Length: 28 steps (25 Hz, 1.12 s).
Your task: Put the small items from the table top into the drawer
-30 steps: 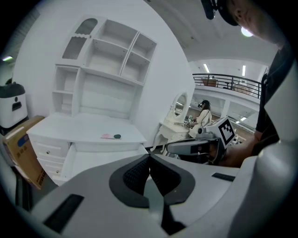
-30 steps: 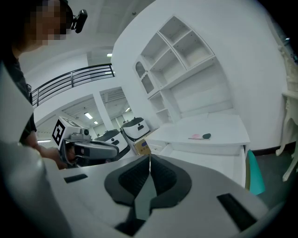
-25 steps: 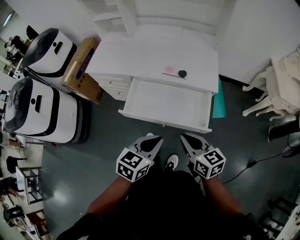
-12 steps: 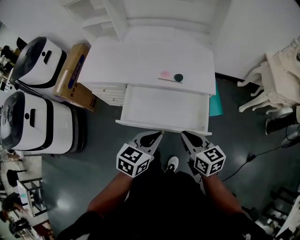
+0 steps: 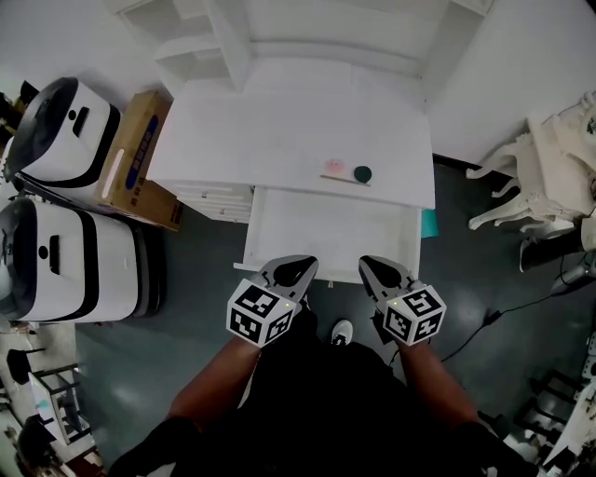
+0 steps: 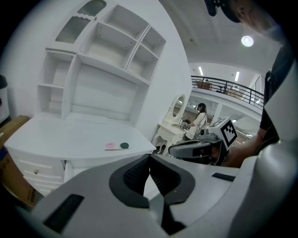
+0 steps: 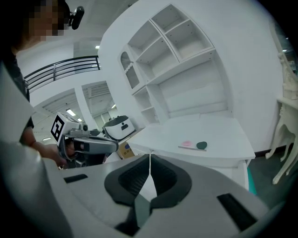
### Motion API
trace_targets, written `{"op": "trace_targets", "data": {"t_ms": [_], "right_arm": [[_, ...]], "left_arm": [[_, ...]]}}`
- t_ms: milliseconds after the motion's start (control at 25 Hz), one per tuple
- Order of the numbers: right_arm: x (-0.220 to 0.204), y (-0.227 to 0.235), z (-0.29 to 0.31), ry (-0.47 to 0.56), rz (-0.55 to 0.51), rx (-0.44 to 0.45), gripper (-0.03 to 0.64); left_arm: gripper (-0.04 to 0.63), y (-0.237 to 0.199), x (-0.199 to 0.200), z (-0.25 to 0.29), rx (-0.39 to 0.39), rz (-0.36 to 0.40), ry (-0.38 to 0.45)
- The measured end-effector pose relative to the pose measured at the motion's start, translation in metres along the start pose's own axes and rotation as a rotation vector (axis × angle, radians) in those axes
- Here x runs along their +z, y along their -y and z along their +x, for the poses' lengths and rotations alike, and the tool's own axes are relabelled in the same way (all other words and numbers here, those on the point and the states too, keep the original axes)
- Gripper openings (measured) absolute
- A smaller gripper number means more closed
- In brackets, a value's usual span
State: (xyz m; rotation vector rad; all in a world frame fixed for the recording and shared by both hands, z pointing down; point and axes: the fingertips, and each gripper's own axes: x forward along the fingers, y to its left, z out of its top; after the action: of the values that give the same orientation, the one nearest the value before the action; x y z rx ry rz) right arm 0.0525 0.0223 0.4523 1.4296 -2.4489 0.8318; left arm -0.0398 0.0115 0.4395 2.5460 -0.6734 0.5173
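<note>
left tool: your left tool (image 5: 294,270) has its jaws closed, the ribbed pads meeting at the tips with nothing between them. in the head view its tips lie at the front edge of the drawer, towards the left; contact cannot be told.
right tool: your right tool (image 5: 374,270) is closed the same way, pads together and holding nothing. it sits beside the left tool, at the drawer's front edge towards the right.
drawer: the drawer (image 5: 317,228) stands pulled out from under the table, its white floor showing.
table: the white table (image 5: 270,130) carries all three small items near its front edge, right of centre, just above the open drawer.
pink disc: the pink disc (image 5: 334,167) lies flat on the table, just left of the dark green piece.
dark green round piece: the dark green round piece (image 5: 362,173) rests beside the pink disc, the rightmost of the group.
thin stick: a thin stick (image 5: 343,179) lies along the table's front edge, just in front of the two round items.
shelf unit: a white shelf unit (image 5: 307,28) rises at the back of the table.
surroundings: two white machines (image 5: 65,121) and a cardboard box (image 5: 140,154) stand to your left; a white chair (image 5: 545,168) stands well off to your right.
</note>
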Motion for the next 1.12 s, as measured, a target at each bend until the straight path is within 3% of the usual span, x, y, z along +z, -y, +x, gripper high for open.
{"op": "trace_targets", "data": {"t_ms": [400,760,1120], "right_arm": [[0.028,0.038,0.056,0.004,0.013,-0.117,0.026],[0.038,0.077,0.079,-0.018,-0.035,-0.202,0.026],[0.036,0.131,0.107,-0.108,-0.085,-0.210,0.026]], "left_arm": [[0.011,-0.072,0.019,0.015,-0.017,0.021,-0.024],[0.011,-0.095,0.023,0.032,-0.024,0.035,-0.052],[0.011,-0.116,0.025,0.046,0.068,-0.013,-0.055]]}}
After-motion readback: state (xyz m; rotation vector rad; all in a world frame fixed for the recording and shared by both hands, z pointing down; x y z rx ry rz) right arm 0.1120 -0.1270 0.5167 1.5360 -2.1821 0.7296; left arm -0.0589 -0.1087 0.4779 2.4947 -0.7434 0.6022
